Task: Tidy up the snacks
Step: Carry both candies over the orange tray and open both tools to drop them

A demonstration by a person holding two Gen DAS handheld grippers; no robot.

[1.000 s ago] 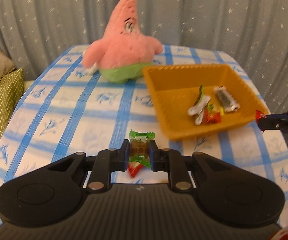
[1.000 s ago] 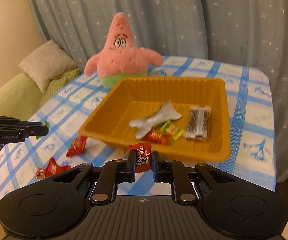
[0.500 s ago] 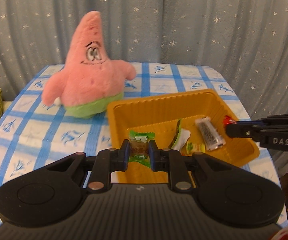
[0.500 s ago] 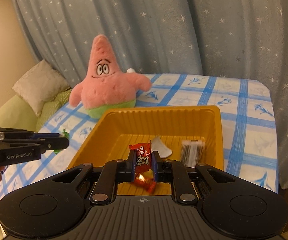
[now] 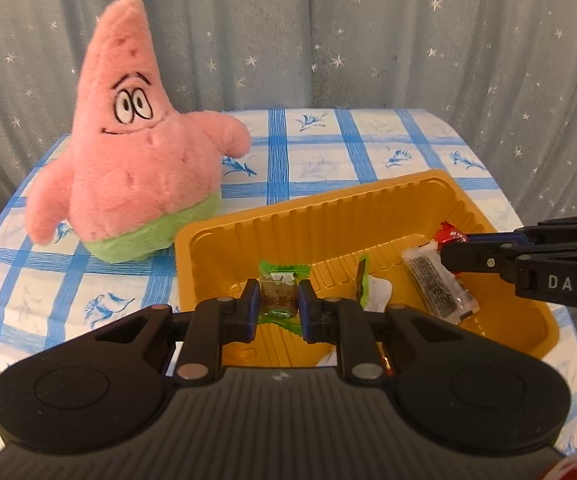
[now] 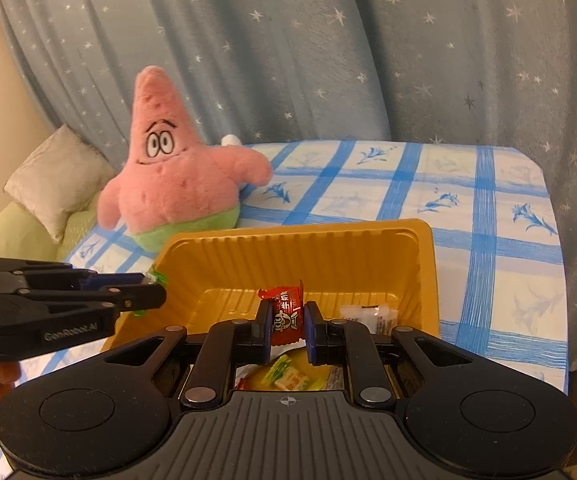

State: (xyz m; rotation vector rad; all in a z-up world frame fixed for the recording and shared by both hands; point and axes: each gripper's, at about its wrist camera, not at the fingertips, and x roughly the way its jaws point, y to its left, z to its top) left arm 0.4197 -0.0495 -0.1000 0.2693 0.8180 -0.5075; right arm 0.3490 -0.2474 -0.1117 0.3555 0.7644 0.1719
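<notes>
Left gripper (image 5: 278, 307) clamped on green-wrapped candy (image 5: 281, 297), twisted wrapper ends running up and down between the pads. Right gripper (image 6: 286, 326) clamped on red-wrapped candy (image 6: 285, 312), long axis also upright. A second ago both hung short of the orange tray's (image 5: 320, 216) near rim; now both candies are held above its floor. Tray sits on blue-checked tablecloth (image 5: 316, 152); dark snack bar (image 5: 436, 284) lies inside. Pink starfish plush (image 5: 136, 152) looms larger, just beside tray.
</notes>
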